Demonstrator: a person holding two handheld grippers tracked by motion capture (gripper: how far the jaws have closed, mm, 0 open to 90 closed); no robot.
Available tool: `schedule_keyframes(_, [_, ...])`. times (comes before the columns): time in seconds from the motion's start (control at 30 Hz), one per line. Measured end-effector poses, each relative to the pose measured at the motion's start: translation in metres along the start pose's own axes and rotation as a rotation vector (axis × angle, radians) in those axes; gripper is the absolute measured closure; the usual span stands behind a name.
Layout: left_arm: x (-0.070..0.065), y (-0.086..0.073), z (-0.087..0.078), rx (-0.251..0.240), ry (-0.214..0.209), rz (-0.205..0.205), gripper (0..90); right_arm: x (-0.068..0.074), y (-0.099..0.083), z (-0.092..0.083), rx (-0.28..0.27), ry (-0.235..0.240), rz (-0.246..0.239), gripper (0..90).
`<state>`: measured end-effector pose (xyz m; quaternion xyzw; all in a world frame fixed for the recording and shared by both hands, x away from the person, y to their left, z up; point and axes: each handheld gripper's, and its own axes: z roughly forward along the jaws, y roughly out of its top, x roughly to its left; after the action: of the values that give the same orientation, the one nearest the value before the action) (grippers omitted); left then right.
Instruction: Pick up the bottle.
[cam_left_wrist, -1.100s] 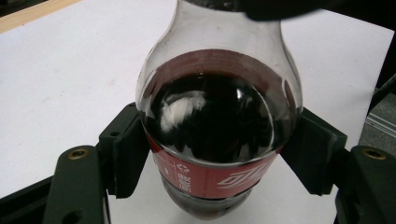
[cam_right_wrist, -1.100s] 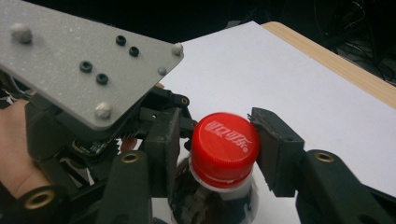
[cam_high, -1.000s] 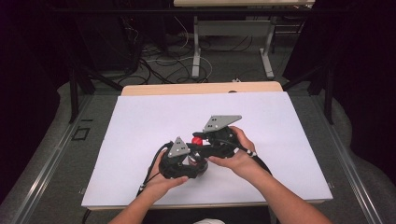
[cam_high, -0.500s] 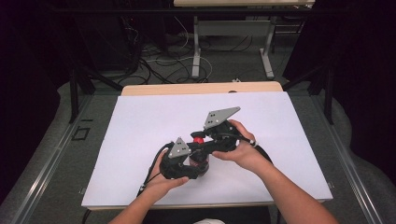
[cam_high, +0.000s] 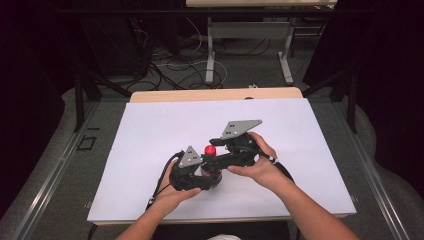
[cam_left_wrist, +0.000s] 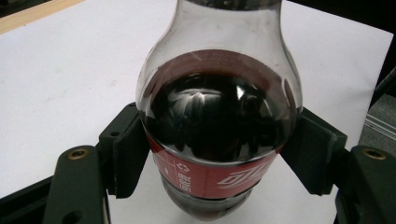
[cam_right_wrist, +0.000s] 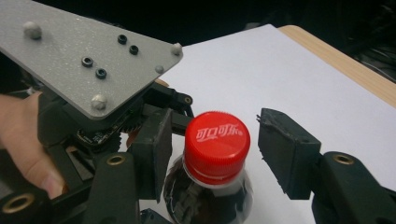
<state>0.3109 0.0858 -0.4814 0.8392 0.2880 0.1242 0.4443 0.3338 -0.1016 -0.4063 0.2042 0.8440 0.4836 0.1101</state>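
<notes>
— White sheet over the counter (cam_high: 150, 130), dark room behind with cables on the floor and another table's legs. Where's the bottle?

— Near the middle of the sheet, toward the person's side, upright. The cola bottle (cam_left_wrist: 219, 126) sits in the left gripper (cam_high: 192, 172), whose jaws are clamped on the body at the red label, one on each side, touching the plastic.

— How will it handle?

— My guess: fairly heavy for its size, since dark liquid fills the body up to the shoulder. The plastic wall should give a little under pressure, and it looks smooth and rounded, so it could turn or slide in a loose hold. The label band, where the sides run straighter, seems the soundest place to hold it; the bulging shoulder above would likely squeeze out.

— And the right gripper (cam_high: 235, 145)?

— Its jaws stand apart on either side of the red cap (cam_right_wrist: 217, 140), level with it. The near one is close to the cap, possibly touching; a clear gap shows at the other.

— Hand poses?

— Left hand (cam_high: 172, 195) cups its gripper from below and behind, low over the counter. Right hand (cam_high: 257, 162) holds its gripper higher and reaches in from the right, angled toward the bottle top.
</notes>
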Motion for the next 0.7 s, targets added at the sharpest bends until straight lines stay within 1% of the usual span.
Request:
schedule_keyframes(0.03, [0.0,0.0,0.001,-0.006,0.006,0.001,30.1,0.003,-0.001,0.001,-0.012,-0.014,0.011,46.5])
schedule_keyframes(0.07, [-0.001,0.0,0.001,-0.002,0.006,0.006,30.1,0.004,-0.001,0.001,-0.013,-0.019,0.012,47.4])
schedule_keyframes(0.1, [-0.002,0.0,0.001,0.005,0.004,-0.005,30.1,0.008,0.0,0.002,-0.017,-0.016,0.011,47.7])
schedule_keyframes(0.13, [-0.002,0.0,0.001,0.007,0.003,-0.003,30.1,0.009,0.0,0.002,-0.019,-0.02,0.012,48.1])
schedule_keyframes(0.17, [-0.003,-0.001,0.001,-0.002,0.006,-0.003,30.1,0.01,0.001,0.003,-0.015,-0.024,0.006,49.9])
schedule_keyframes(0.2, [-0.003,-0.001,0.002,-0.008,0.003,0.001,30.1,0.01,0.001,0.003,-0.015,-0.024,0.006,49.9])
schedule_keyframes(0.23, [-0.003,0.0,0.001,0.005,-0.003,0.01,30.1,0.009,0.002,0.004,-0.008,-0.028,-0.008,55.5])
schedule_keyframes(0.27, [-0.003,0.0,0.001,0.009,-0.002,0.008,30.1,0.008,0.002,0.004,-0.005,-0.033,-0.012,59.8])
schedule_keyframes(0.3, [-0.003,0.0,0.001,0.007,0.0,0.012,30.1,0.008,0.002,0.004,-0.005,-0.033,-0.012,59.8])
schedule_keyframes(0.37, [-0.004,-0.001,0.001,0.01,-0.013,0.003,30.1,0.002,0.004,0.005,0.003,0.004,-0.014,61.0])
schedule_keyframes(0.4, [-0.004,-0.001,0.002,0.011,-0.013,0.006,30.1,-0.001,0.004,0.005,0.001,0.024,-0.037,61.1])
schedule_keyframes(0.43, [-0.003,0.0,0.001,0.011,-0.018,0.012,30.1,-0.003,0.005,0.004,0.009,0.044,-0.041,61.2])
schedule_keyframes(0.47, [-0.003,0.0,0.001,0.011,-0.018,0.012,30.1,-0.003,0.005,0.004,0.009,0.044,-0.041,61.2])
schedule_keyframes(0.5, [-0.003,0.0,0.001,0.005,-0.021,0.011,30.1,-0.009,0.006,0.004,0.015,0.09,-0.048,61.3])
schedule_keyframes(0.53, [-0.004,0.0,0.001,-0.008,-0.016,0.008,30.1,-0.011,0.007,0.003,0.015,0.11,-0.045,61.3])
schedule_keyframes(0.57, [-0.004,0.0,0.001,-0.008,-0.016,0.008,30.1,-0.011,0.007,0.003,0.015,0.11,-0.045,61.3])
schedule_keyframes(0.6, [-0.005,0.0,0.002,-0.011,-0.011,0.009,30.1,-0.014,0.008,0.002,0.028,0.132,-0.064,61.3])
schedule_keyframes(0.67, [-0.005,0.0,0.002,-0.013,-0.012,0.016,30.1,-0.014,0.009,0.002,0.033,0.14,-0.071,61.3])
schedule_keyframes(0.7, [-0.004,0.0,0.001,-0.007,-0.021,0.009,30.1,-0.014,0.01,0.002,0.039,0.142,-0.098,61.4])
